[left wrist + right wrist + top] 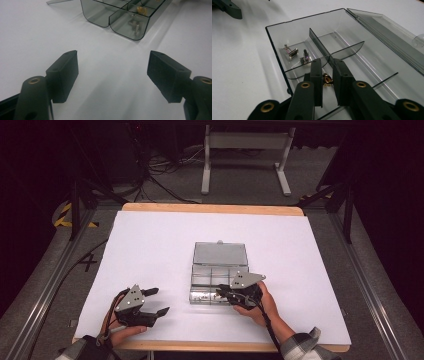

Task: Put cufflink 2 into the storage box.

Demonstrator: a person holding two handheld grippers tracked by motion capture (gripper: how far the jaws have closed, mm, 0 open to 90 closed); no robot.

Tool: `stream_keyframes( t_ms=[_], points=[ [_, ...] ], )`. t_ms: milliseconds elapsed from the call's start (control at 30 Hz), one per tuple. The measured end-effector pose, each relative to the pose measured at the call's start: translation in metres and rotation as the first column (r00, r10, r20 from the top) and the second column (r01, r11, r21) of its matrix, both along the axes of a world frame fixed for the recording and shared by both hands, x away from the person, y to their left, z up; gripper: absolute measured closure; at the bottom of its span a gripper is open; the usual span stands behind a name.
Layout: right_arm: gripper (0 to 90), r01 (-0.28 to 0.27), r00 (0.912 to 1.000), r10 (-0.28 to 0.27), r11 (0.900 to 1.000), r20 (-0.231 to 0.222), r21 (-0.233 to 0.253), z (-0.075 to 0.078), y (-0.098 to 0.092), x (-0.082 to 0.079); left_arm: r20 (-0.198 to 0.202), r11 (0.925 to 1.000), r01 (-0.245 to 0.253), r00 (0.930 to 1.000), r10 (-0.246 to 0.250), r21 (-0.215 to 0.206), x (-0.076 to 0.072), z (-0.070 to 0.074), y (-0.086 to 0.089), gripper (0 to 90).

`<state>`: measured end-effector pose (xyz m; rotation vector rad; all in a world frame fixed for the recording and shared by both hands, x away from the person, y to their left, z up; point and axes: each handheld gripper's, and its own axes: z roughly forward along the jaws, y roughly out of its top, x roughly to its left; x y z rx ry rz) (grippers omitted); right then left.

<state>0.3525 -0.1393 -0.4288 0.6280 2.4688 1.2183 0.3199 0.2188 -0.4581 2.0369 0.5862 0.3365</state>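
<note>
Gold cufflink (327,79) between right gripper (327,75) jaws, clear organiser box (277,56)

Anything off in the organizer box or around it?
Nothing stands out. The clear organizer box sits square on the white table, lid open flat behind it. Two silver cufflinks lie in one compartment, a gold piece in the next, between the right gripper jaws. The left gripper hangs open, apart from the box.

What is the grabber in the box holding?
The right gripper has nearly closed its jaws around a small gold piece; which part it pinches cannot be told. The left gripper holds nothing.
</note>
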Motion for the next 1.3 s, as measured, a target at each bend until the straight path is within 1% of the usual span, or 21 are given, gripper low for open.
stream_keyframes(
  t_ms=[100, 200, 333, 433, 633, 767, 867, 900, 1033, 1167, 1233, 1300],
  points=[
    [79.8, 0.004, 1.0, -0.004, 1.0, 0.0, -0.006, -0.002, -0.002, 0.0, 0.006, 0.9999, 0.004, 1.0, -0.004, 0.014, 0.0, 0.0, -0.001, 25.7],
    [79.8, 0.011, 0.9999, -0.011, 1.0, -0.01, 0.003, -0.001, -0.004, 0.0, 0.013, 0.9999, 0.004, 0.9999, -0.005, 0.013, -0.001, 0.0, -0.001, 25.4],
    [79.7, 0.011, 0.9998, -0.011, 1.0, -0.014, -0.003, -0.003, -0.003, 0.001, 0.004, 0.9998, 0.008, 1.0, -0.008, 0.017, 0.0, 0.0, -0.001, 25.1],
    [79.6, 0.012, 0.9999, -0.012, 1.0, -0.012, -0.012, -0.004, -0.003, 0.001, 0.004, 0.9998, 0.009, 1.0, -0.009, 0.019, 0.0, 0.0, -0.001, 24.9],
    [79.3, 0.016, 0.9997, -0.016, 1.0, -0.017, -0.005, -0.005, -0.003, 0.001, 0.004, 0.9997, 0.01, 0.9999, -0.01, 0.021, 0.0, 0.0, -0.001, 24.9],
    [77.1, 0.016, 0.9998, -0.016, 1.0, -0.01, -0.008, -0.006, -0.002, 0.0, 0.001, 0.9996, 0.016, 0.9999, -0.016, 0.025, 0.0, 0.0, -0.002, 25.6],
    [77.2, 0.017, 0.9998, -0.017, 1.0, -0.005, -0.011, -0.006, -0.003, 0.0, -0.003, 0.9997, 0.015, 0.9999, -0.015, 0.02, 0.0, 0.0, -0.002, 25.6],
    [76.8, 0.018, 0.9998, -0.018, 1.0, -0.007, -0.004, -0.005, -0.003, 0.0, 0.001, 0.9996, 0.015, 0.9999, -0.015, 0.023, 0.001, 0.0, -0.002, 25.6],
    [75.1, 0.025, 0.9997, -0.025, 1.0, 0.0, -0.002, -0.004, -0.005, -0.001, 0.001, 0.9996, 0.015, 0.9999, -0.015, 0.024, 0.0, 0.0, -0.002, 25.5],
    [74.0, 0.024, 0.9996, -0.024, 1.0, 0.015, -0.008, -0.001, -0.007, -0.003, 0.001, 0.9996, 0.011, 0.9999, -0.011, 0.024, 0.001, 0.0, -0.002, 25.7],
    [73.2, 0.026, 0.9995, -0.026, 1.0, 0.016, 0.001, 0.001, -0.01, -0.004, 0.0, 0.9996, 0.011, 0.9999, -0.011, 0.024, 0.001, 0.0, -0.002, 26.6],
    [72.5, 0.028, 0.9993, -0.028, 1.0, 0.026, 0.0, 0.002, -0.012, -0.005, 0.002, 0.9997, 0.009, 1.0, -0.009, 0.023, 0.001, 0.0, -0.002, 26.6]
  ],
)
